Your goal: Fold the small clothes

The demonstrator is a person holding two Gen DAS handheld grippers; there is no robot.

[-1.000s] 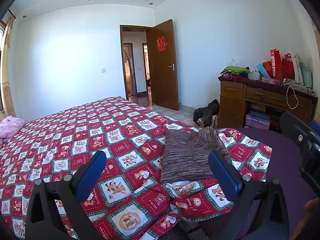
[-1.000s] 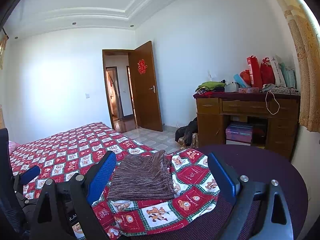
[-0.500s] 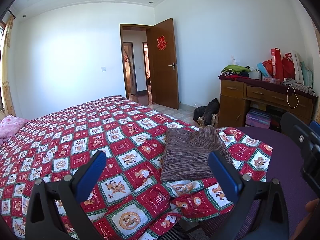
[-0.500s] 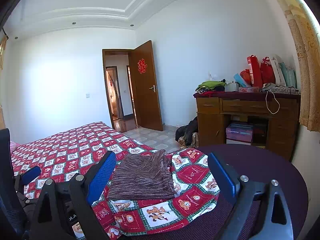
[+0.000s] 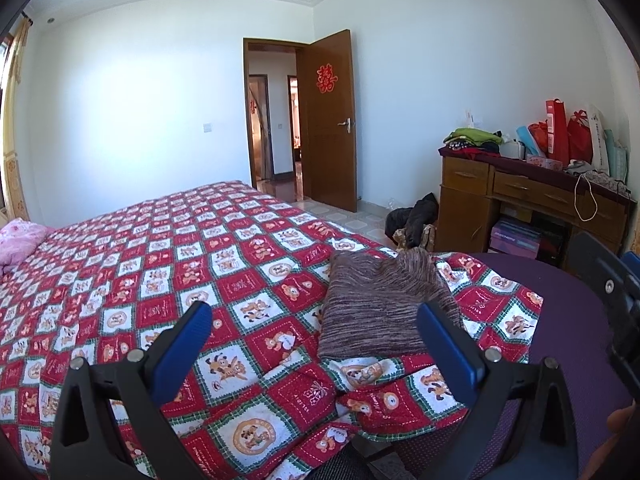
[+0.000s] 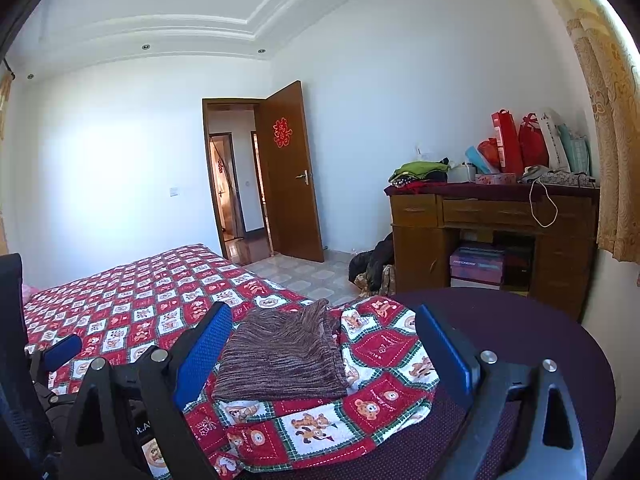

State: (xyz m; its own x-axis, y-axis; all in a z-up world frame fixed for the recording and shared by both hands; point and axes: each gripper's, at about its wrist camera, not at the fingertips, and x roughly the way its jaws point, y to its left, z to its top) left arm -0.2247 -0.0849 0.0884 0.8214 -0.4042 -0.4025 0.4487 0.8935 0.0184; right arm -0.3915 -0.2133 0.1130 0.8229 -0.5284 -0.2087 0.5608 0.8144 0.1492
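Left hand-held gripper (image 5: 314,340) spread wide, holding nothing, above the red patterned quilt (image 5: 168,272) on the bed. Folded brown knit garment (image 5: 380,308) lies flat on the quilt corner, just ahead between both grippers, touched by neither. Right hand-held gripper (image 6: 320,344) also spread, empty. Quilt corner drapes onto the round purple surface (image 6: 520,332). Wooden desk (image 6: 480,216) behind, at right.

A small knit sweater (image 5: 382,308) with thin brown, purple and grey stripes lies folded into a neat, flat rectangle. One corner at the far end sticks up a little. It rests on the red checkered quilt (image 5: 160,264) with cartoon animals, near the corner of the bed, and nothing touches it.
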